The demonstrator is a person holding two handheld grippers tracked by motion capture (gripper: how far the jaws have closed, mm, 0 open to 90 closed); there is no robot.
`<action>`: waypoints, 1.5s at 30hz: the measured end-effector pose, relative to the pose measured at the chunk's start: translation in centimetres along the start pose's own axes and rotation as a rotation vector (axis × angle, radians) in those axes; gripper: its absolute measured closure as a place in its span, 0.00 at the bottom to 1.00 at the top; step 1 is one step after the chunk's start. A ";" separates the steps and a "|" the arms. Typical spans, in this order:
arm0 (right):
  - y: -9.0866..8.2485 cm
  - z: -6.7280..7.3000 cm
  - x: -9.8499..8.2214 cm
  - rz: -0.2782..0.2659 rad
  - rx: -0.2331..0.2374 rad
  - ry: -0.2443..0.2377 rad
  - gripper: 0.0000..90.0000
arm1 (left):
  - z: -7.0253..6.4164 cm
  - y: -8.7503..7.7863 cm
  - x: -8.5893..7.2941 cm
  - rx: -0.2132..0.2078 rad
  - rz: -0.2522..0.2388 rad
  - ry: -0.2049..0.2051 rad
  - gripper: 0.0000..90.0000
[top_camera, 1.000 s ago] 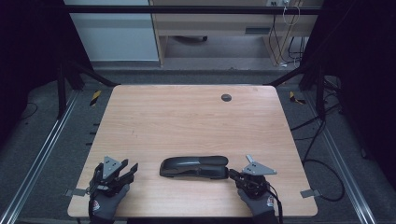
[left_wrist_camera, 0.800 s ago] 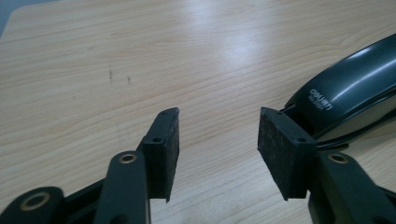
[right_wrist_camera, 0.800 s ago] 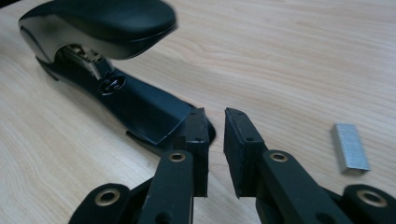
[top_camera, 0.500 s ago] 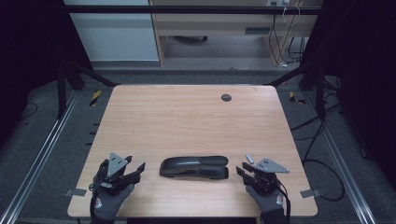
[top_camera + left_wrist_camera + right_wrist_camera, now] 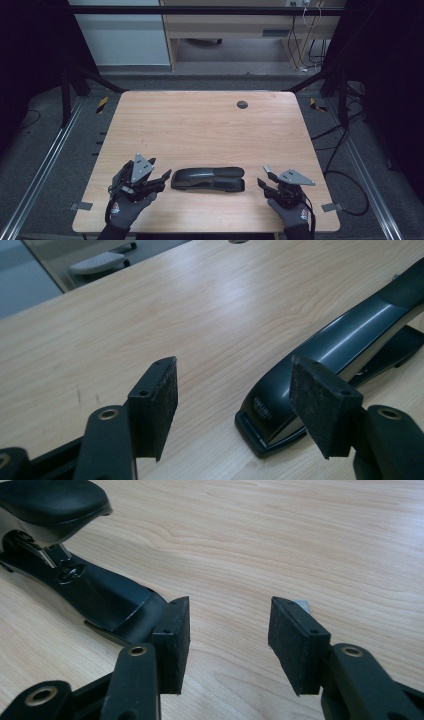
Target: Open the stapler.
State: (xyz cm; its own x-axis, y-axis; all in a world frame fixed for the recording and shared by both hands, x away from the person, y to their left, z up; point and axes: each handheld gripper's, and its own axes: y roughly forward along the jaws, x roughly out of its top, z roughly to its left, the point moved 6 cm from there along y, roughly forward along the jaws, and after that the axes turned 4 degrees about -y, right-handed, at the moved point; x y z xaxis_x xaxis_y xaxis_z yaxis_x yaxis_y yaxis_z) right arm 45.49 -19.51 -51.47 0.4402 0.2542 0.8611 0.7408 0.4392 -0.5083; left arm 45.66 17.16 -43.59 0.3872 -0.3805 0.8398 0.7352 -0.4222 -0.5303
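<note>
Black and glossy, the stapler point(image 5: 208, 179) lies near the front edge of the desk point(image 5: 200, 125), its long axis running left to right across the high view, parallel to that front edge. It sits flat on its base, between the two grippers and touched by neither.

At its left end, the left gripper point(image 5: 162, 178) is the nearer of the two: its tips come just beside the stapler's nose, with only a sliver of wood between. In the left gripper view that nose point(image 5: 265, 415) lies ahead and toward the right-hand pad point(image 5: 320, 410), and the body runs away up and to the right, so the gripper looks almost along the long axis, not across it. Its jaws have just been opening and stand wide, with nothing between the pads.

At the other end, the right gripper point(image 5: 263, 176) is near the stapler's tail but farther off, with a clear strip of desk between. In the right gripper view the hinged tail and base point(image 5: 100, 595) lie to the left of the left-hand pad point(image 5: 172, 640), outside the gap. Its jaws have also just been opening, stand at their widest and hold nothing.

Any grasp across the narrow body, I judge, would need a gripper turned square to the long axis; the left is best placed.
</note>
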 end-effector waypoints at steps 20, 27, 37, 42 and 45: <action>-0.3 0.0 -0.1 -0.010 0.002 0.000 0.58 | -5.1 0.3 2.9 -0.095 0.034 0.247 0.41; -0.3 0.1 -0.1 -0.011 0.002 -0.005 0.58 | -6.4 0.0 3.2 -0.091 0.030 0.330 0.40; -0.3 0.1 0.0 -0.011 0.000 -0.008 0.58 | -7.4 0.3 3.0 -0.064 0.042 0.401 0.39; -0.3 0.2 0.0 -0.012 -0.001 -0.009 0.58 | -8.1 1.1 2.8 -0.029 0.052 0.436 0.40; -0.3 0.1 0.0 -0.013 -0.003 -0.011 0.58 | -8.6 1.4 2.9 -0.006 0.047 0.466 0.40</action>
State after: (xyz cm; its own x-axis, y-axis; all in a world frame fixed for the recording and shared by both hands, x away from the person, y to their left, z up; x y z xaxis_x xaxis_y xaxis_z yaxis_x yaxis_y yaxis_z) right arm 45.21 -19.53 -51.34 0.4248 0.2577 0.8678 0.7483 0.4396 -0.4968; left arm 43.04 8.37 -42.94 0.1279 -0.7279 0.6737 0.7192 -0.3997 -0.5684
